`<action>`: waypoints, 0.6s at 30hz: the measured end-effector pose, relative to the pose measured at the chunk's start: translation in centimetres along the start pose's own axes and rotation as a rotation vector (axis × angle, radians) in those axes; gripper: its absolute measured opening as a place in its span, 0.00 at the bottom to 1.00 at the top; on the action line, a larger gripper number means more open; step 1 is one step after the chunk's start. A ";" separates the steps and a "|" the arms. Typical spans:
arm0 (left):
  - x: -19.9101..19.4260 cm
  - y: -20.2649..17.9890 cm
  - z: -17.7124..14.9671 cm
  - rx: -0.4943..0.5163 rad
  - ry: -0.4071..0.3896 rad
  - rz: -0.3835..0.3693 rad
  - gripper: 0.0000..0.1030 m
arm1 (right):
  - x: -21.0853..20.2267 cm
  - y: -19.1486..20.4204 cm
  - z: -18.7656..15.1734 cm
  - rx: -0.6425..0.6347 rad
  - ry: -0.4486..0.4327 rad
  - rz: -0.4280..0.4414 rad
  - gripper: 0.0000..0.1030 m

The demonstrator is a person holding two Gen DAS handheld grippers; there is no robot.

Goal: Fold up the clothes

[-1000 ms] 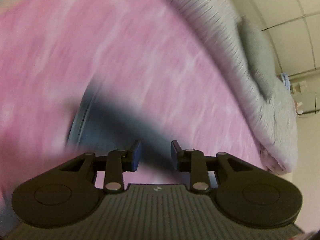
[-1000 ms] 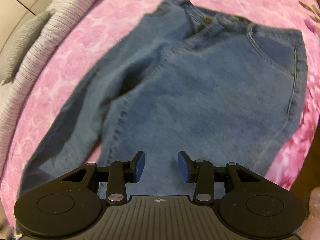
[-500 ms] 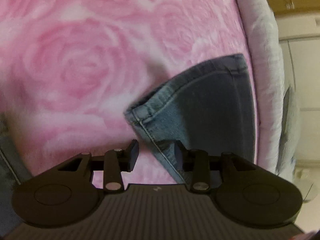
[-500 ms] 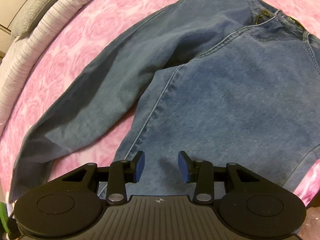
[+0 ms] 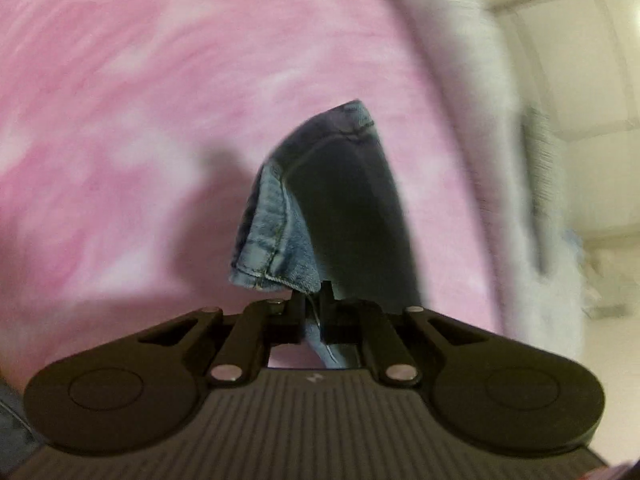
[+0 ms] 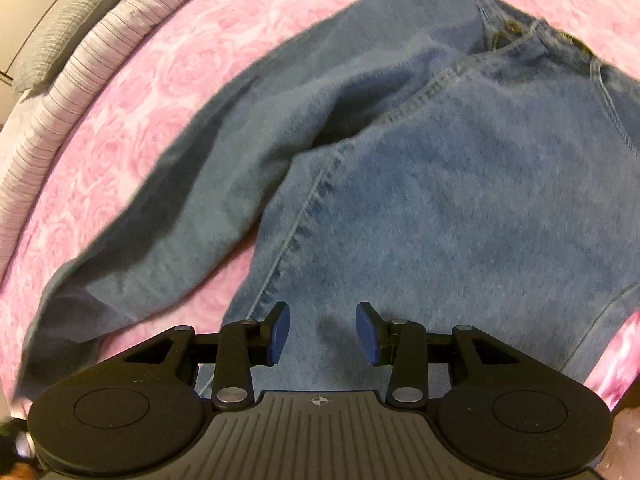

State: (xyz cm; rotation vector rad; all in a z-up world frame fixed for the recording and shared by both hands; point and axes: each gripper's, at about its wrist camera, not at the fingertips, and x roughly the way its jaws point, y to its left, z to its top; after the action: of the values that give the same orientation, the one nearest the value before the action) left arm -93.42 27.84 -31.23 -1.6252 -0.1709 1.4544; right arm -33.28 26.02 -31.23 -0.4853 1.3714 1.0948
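Left wrist view — left gripper (image 5: 313,303): its jaws are closing, nearly together, with a corner of denim caught between the pads.
Left wrist view — jeans (image 5: 352,208): the hem end of one leg rises from the pinch and stands lifted above the bed, its stitched cuff folded over at lower left so that the paler inner face shows; the outer face to the right lies in shade.
Left wrist view — bedspread (image 5: 132,128): pink, with a pale rose pattern, blurred; a soft shadow falls on it just left of the raised cuff.
Left wrist view — grey ribbed cloth (image 5: 472,80): runs along the far edge of the bedspread at right, blurred; what it is cannot be told here.
Right wrist view — right gripper (image 6: 322,334): jaws stand apart at a middling width, blue pads facing each other, nothing between them; it hangs over the denim, and whether it touches cannot be told.
Right wrist view — jeans (image 6: 460,184): spread front-up on the bedspread (image 6: 168,80), waistband and button at upper right; one leg runs down to the gripper, the other slants away to the lower left, its end blurred.
Right wrist view — striped bedding (image 6: 80,80): pale, ribbed, along the upper left edge of the bed, with a grey pillow (image 6: 64,36) beyond it.
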 end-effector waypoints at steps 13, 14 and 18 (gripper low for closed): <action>2.5 -0.7 4.9 0.530 0.090 0.243 0.07 | 0.2 0.9 -0.7 0.020 0.006 0.017 0.40; 3.1 1.0 4.2 0.499 0.071 0.256 0.09 | 0.2 0.8 -0.9 0.014 0.011 0.017 0.40; 3.9 4.0 2.0 0.460 -0.021 0.282 0.11 | -0.8 -0.3 -0.9 -0.011 0.013 -0.016 0.40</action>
State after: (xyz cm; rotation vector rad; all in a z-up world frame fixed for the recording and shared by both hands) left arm -95.74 29.09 -36.55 -1.2888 0.3719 1.5791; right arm -33.35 24.91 -30.76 -0.5112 1.3711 1.0878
